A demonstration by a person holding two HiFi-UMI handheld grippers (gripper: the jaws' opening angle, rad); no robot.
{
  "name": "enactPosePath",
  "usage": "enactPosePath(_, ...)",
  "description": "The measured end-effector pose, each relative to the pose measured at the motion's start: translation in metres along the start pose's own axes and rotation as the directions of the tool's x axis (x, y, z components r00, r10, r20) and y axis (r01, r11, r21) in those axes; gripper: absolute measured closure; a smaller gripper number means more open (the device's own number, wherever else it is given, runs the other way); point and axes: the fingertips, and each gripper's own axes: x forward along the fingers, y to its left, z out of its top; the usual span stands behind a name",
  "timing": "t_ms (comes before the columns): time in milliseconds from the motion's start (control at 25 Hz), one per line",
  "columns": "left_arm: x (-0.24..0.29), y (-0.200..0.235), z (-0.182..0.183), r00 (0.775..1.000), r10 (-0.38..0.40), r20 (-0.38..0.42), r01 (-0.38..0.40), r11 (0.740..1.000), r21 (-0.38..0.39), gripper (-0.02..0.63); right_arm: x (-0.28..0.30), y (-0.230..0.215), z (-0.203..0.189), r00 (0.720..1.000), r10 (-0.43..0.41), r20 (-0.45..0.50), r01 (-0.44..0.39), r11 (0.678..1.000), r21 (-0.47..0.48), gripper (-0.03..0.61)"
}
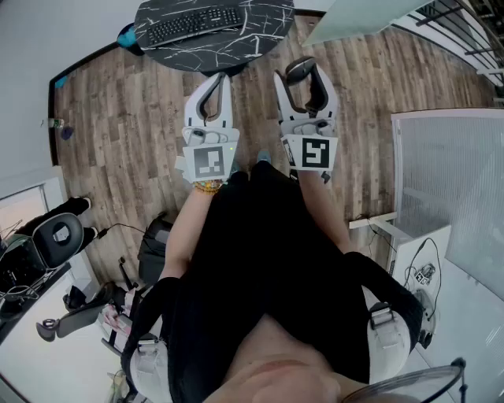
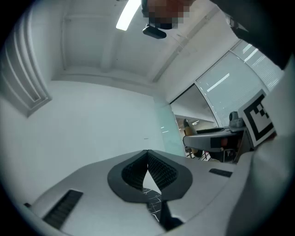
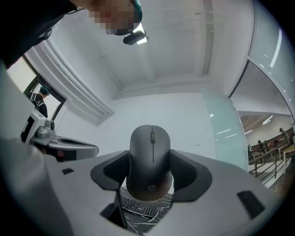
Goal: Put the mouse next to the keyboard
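Note:
A dark grey mouse (image 3: pixel 149 161) sits between the jaws of my right gripper (image 3: pixel 150 171), which is shut on its sides; in the head view the mouse (image 1: pixel 302 72) shows at the tip of the right gripper (image 1: pixel 303 79). A black keyboard (image 1: pixel 194 24) lies on a round black table with white veins (image 1: pixel 252 35), ahead of both grippers and to the left. Part of the keyboard (image 3: pixel 136 207) shows below the mouse. My left gripper (image 1: pixel 214 88) is held beside the right one, near the table's front edge. Its pads (image 2: pixel 159 171) meet at the tip with nothing between them.
The floor (image 1: pixel 110 118) is wood plank. A white glass partition (image 1: pixel 453 189) stands at the right. An office chair (image 1: pixel 55 236) and dark gear lie at the lower left. A teal object (image 1: pixel 127 36) sits behind the table's left side.

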Motion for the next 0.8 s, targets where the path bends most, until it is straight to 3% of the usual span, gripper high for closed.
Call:
enactPosePath(120, -0.006, 0.002, 0.002, 1.000, -0.012, -0.003, 0.012, 1.000, 0.007, 0.600, -0.007, 0.004, -0.005, 1.000, 0.007, -0.024, -0.008, 0.998, -0.056, 0.299)
enactPosePath(320, -0.016, 0.012, 0.005, 1.000, -0.018, -0.007, 0.018, 0.999, 0.032, 0.601, -0.009, 0.015, -0.006, 1.000, -0.010, -0.024, 0.009, 0.999, -0.053, 0.299)
enactPosePath(800, -0.015, 0.033, -0.002, 1.000, -0.029, 0.007, 0.029, 0.999, -0.022, 0.600, 0.007, 0.027, -0.011, 0.999, 0.003, -0.047, -0.006, 0.998, -0.064, 0.299)
